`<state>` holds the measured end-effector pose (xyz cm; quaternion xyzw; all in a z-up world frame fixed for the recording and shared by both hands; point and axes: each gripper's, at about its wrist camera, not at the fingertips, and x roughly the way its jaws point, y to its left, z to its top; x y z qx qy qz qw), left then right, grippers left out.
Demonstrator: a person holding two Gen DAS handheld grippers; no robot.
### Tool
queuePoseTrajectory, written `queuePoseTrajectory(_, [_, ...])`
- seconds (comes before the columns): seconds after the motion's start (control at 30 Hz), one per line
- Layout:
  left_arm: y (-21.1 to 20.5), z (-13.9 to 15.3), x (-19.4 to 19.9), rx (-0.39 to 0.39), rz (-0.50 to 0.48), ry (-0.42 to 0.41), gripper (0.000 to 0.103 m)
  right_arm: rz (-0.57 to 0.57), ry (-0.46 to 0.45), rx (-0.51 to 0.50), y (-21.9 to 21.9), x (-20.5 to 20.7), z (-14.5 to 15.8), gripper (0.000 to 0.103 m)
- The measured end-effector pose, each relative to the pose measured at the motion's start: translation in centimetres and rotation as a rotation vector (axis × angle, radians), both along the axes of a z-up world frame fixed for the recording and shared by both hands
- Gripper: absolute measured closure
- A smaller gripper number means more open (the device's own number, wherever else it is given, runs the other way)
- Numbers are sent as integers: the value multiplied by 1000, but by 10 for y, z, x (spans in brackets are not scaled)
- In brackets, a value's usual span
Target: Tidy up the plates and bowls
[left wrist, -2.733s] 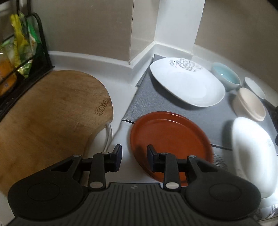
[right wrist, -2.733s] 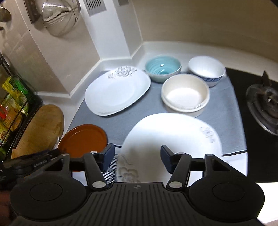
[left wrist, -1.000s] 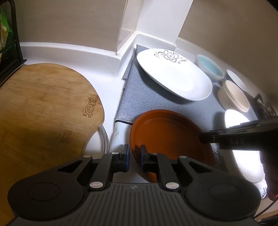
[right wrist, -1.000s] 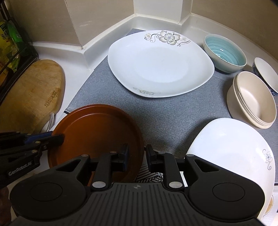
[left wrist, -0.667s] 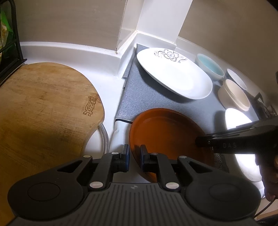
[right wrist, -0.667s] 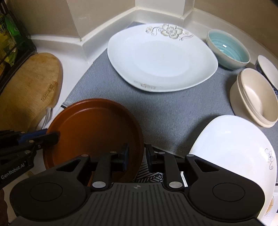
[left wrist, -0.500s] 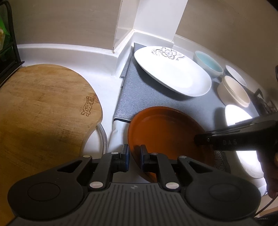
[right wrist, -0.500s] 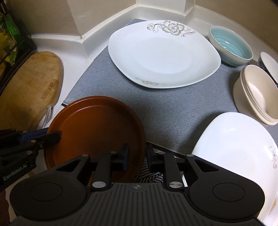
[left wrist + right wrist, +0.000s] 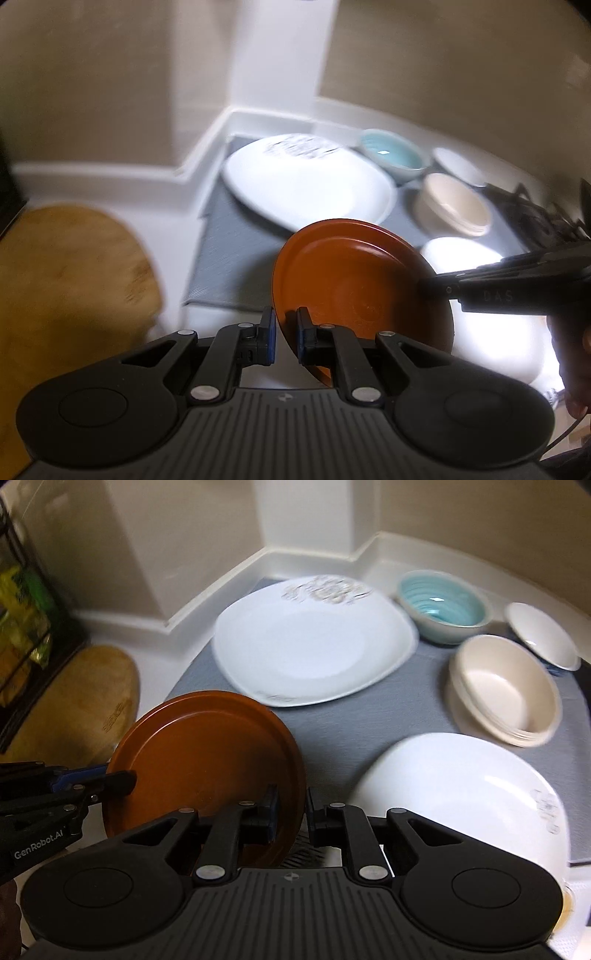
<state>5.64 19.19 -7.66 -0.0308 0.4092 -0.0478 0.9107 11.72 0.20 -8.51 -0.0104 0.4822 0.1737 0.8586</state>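
Both sets of jaws are narrow and clamp opposite edges of the brown plate (image 9: 362, 288): the left gripper (image 9: 284, 336) pinches its near-left rim, and the right gripper (image 9: 290, 818), whose jaws have just closed further, pinches the right rim. Half a second earlier the plate lay low at the front edge of the grey mat (image 9: 354, 731); now it is raised and tilted above the table, so the carry has probably begun. The large floral plate (image 9: 310, 646) lies behind it, a likely stacking target. Only the right wrist view shows the white plate (image 9: 458, 794) in full and the stacked cream bowls (image 9: 506, 690), blue bowl (image 9: 439, 605) and small white bowl (image 9: 543, 635) unblurred; the left view alone shows a person's hand (image 9: 569, 354).
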Motion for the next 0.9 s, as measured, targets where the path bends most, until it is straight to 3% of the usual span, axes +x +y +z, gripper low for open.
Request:
queuePoseTrajectory(0.23, [-69,5,19,5,-133,-9,92,-122,-36,19,-81,-22,10,86])
queuePoseTrajectory(0.4, [-113,-6,37,7,-200,39,92,-195,-7,12,-132,-35,1,86])
queuePoseTrajectory(0.6, [-149,-22,49,45,-211,103,92,-227,44,-12,-163,-39,-15,86])
queuePoseTrajectory(0.9, [-161,-38,54,75,-177,173,92,-190,77,-33,-175,-39,-24,86])
